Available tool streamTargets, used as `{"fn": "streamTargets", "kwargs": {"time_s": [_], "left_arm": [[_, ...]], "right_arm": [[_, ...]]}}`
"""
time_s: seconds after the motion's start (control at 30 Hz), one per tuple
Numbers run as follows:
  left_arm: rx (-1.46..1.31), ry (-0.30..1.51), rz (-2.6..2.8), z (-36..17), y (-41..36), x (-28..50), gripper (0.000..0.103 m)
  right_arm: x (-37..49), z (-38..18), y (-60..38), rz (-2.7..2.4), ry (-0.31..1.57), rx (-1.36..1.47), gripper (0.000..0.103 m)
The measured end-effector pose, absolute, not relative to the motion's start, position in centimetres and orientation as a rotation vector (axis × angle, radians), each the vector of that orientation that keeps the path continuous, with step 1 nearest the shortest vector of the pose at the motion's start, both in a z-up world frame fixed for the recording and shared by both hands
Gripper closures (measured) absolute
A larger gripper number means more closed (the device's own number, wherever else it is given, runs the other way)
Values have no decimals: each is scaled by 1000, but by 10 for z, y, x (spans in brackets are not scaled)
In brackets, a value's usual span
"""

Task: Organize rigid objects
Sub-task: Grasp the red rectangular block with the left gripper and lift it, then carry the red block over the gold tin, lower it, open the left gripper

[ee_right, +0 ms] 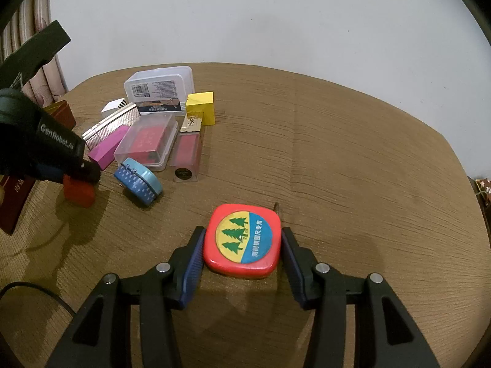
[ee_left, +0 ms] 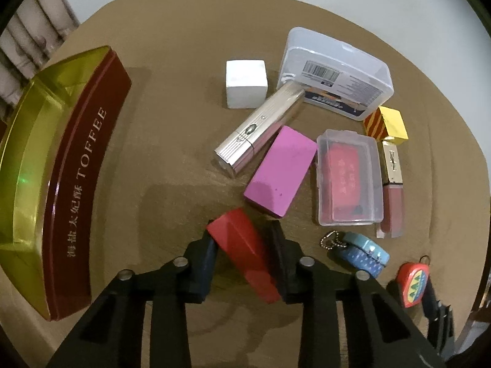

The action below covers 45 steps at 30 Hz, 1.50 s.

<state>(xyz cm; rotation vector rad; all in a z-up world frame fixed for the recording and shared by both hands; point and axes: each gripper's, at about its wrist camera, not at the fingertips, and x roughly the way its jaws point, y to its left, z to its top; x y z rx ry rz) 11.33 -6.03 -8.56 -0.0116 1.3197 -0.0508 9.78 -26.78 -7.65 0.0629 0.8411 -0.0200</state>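
A red block (ee_left: 245,251) lies on the brown table (ee_right: 353,153), and my left gripper (ee_left: 242,236) is shut on it, a pad pressed to each long side. The right wrist view shows the same red block (ee_right: 78,191) under the left gripper (ee_right: 83,171). My right gripper (ee_right: 242,233) is shut on a red tape measure (ee_right: 242,240) with a tree label, which lies flat on the table. That tape measure (ee_left: 412,283) also shows at the lower right of the left wrist view.
An open toffee tin (ee_left: 76,184) stands at the left. Behind the red block lie a pink block (ee_left: 280,168), silver tube (ee_left: 260,125), white cube (ee_left: 245,82), barcoded clear case (ee_left: 334,70), small clear box (ee_left: 348,178), yellow box (ee_left: 388,124), lip gloss (ee_left: 391,184) and blue keychain (ee_left: 363,253).
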Motion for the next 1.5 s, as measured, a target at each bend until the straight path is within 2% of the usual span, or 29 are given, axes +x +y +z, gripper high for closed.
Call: {"fn": "streamTargets", "kwargs": {"time_s": [0.23,0.27,0.33,0.7,1.03,1.27,1.5], "left_arm": [[6,1284,-77,-81,-64,99,80],[9,1278,-76,-83,-69,98,82],[28,1271,-90,-84,-71,96,91],[72,1242,-140,-61,-53,96,91],[87,1194,-98,-26,20,113,91],[56,1188,5,-21,91,134,91],[71,1230,89,-50,148,144,91]], "right_arm": [[98,-77,-267,-20,842,61,54],[98,-77,-268,-20,841,61,54],[97,-77,-268,-19,841,62,54],[98,-77,-267,-19,842,62,53],[98,-77,-267,-19,842,61,53],[98,-77,-267,-18,841,63,54],[98,-77,-267,-18,841,62,54]]}}
